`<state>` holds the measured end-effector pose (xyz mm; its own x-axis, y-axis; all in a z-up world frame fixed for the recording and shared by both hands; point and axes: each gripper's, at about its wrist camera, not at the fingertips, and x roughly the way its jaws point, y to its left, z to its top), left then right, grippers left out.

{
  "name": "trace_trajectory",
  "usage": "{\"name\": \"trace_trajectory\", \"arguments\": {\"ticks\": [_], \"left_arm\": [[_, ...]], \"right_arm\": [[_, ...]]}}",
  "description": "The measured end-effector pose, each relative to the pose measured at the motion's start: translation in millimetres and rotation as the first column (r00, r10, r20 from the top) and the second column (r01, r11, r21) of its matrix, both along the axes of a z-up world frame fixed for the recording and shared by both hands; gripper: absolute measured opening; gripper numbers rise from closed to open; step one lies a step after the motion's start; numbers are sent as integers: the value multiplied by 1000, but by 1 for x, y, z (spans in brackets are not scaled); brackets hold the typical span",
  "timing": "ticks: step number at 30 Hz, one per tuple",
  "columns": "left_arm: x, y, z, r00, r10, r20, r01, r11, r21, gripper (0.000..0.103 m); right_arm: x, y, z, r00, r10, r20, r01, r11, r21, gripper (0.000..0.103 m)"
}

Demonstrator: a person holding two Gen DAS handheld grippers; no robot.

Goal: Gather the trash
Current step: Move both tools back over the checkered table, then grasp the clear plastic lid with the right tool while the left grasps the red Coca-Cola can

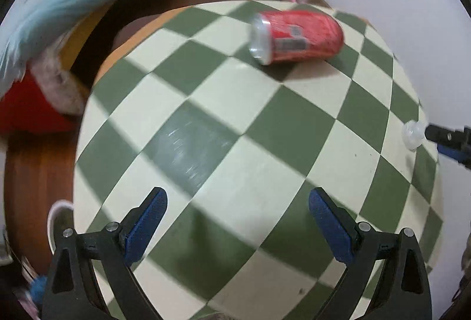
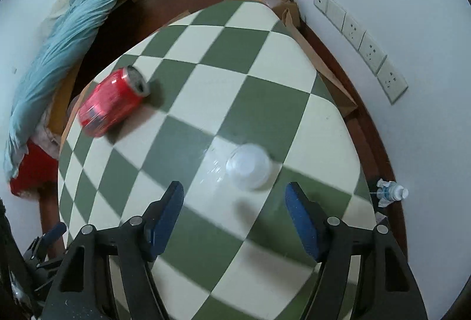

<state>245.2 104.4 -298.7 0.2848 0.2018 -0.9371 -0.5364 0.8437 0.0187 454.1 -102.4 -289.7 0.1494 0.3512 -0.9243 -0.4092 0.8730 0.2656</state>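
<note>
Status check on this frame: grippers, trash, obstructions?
Left gripper open, empty. Right gripper open, clear cup just ahead. Red can lying on checkered table. Nothing blocking.

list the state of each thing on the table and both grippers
can: on its side, opened, on the table
clear cup: lying on the table, in front of the right gripper
left gripper: open, empty
right gripper: open, empty
bottle: lying on the floor

A can (image 2: 113, 102) is laid on its side on the table (image 2: 273, 61). A cup (image 2: 248, 166) is seen to its right, well apart.
</note>
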Motion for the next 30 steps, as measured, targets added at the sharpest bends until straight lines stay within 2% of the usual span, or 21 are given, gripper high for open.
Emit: {"name": "trace_trajectory", "arguments": {"ticks": [3, 5, 6, 7, 8, 10, 12, 13, 17, 19, 22, 24, 27, 30], "left_arm": [[22, -3, 1, 998, -53, -21, 54, 998, 45, 99], [35, -4, 4, 995, -96, -38, 99, 991, 95, 99], [43, -6, 7, 991, -124, -48, 129, 984, 124, 99], [50, -6, 10, 987, -148, -58, 155, 976, 150, 99], [60, -7, 16, 981, -181, -69, 190, 965, 181, 99], [73, -7, 24, 968, -236, -89, 251, 940, 233, 99], [87, -7, 33, 945, -307, -116, 327, 901, 286, 99], [94, -7, 37, 928, -346, -136, 371, 879, 301, 99], [137, -6, 31, 819, -506, -270, 573, 744, 344, 99], [156, -4, 23, 773, -547, -322, 632, 707, 315, 99], [179, 4, 10, 735, -570, -368, 671, 688, 277, 99], [192, 9, -1, 710, -587, -389, 691, 687, 226, 99], [205, 10, -22, 655, -618, -435, 731, 664, 157, 99], [206, 8, -32, 631, -612, -476, 754, 629, 192, 97]], "right_arm": [[11, 4, -14, 1000, 4, -10, -4, 1000, -1, 73], [13, 12, -22, 1000, 15, -14, -15, 1000, -9, 69], [14, 17, -28, 1000, 22, -20, -23, 1000, -14, 55], [13, 20, -31, 999, 32, -24, -32, 999, -27, 47], [12, 22, -32, 999, 38, -4, -38, 999, -39, 43], [12, 27, -32, 998, 57, -8, -58, 998, -37, 43], [18, 29, -29, 999, 51, -4, -51, 998, -34, 43], [23, 30, -27, 999, 44, 0, -44, 998, -34, 43], [49, 36, -21, 1000, 24, -7, -25, 999, -49, 43], [64, 42, -22, 999, 24, -24, -26, 998, -60, 43], [79, 51, -25, 998, 36, -50, -40, 996, -78, 43], [85, 54, -26, 998, 43, -56, -48, 995, -87, 43], [88, 57, -28, 996, 45, -71, -52, 995, -89, 43], [87, 58, -31, 995, 49, -83, -56, 995, -83, 43]]}}
